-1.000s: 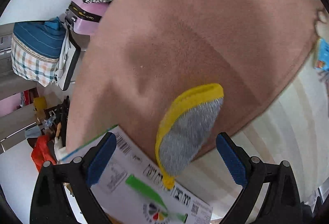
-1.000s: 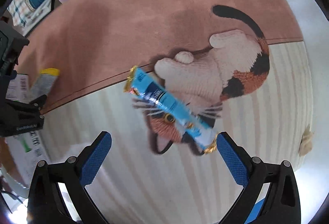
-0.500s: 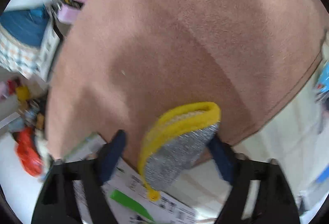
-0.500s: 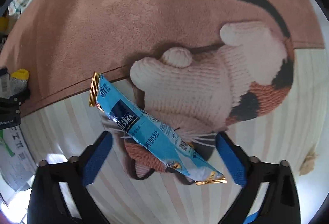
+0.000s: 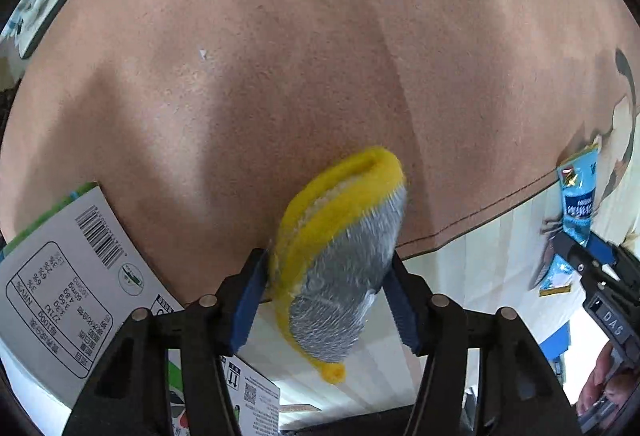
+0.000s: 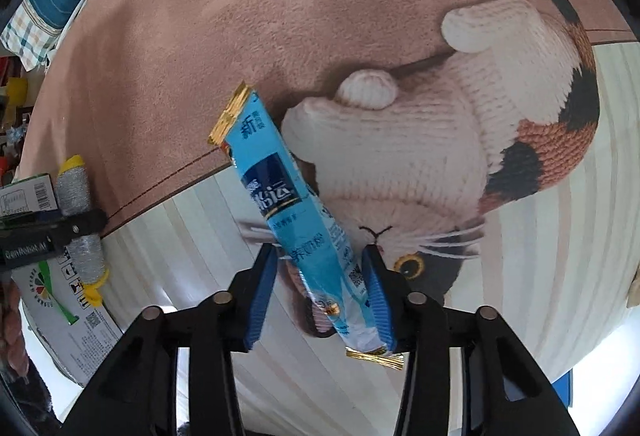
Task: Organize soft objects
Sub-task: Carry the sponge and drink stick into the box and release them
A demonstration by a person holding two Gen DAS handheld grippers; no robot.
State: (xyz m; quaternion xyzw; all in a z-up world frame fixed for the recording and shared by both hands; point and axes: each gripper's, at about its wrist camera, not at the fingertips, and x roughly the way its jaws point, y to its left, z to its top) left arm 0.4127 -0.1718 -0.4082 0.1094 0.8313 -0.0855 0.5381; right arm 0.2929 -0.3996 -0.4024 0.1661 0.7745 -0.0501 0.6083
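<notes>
A silver scouring pad with a yellow edge (image 5: 344,260) sits between the blue pads of my left gripper (image 5: 326,268), which is shut on it. It also shows in the right wrist view (image 6: 78,224). A long blue snack packet with gold ends (image 6: 304,228) lies over the cat print of the mat, and my right gripper (image 6: 320,268) is closed around its lower half. The packet also shows in the left wrist view (image 5: 576,199).
A round mat, pink (image 5: 280,55) with a striped cream part (image 6: 520,276) and a printed calico cat (image 6: 460,163), covers the surface. A white printed carton (image 5: 60,284) lies at the left by the pad. Bags and clutter (image 6: 40,15) stand beyond the mat's far left edge.
Both grippers have come down and closed: the left one on the scouring pad, the right one on the blue packet. Both were wide open a second ago.
</notes>
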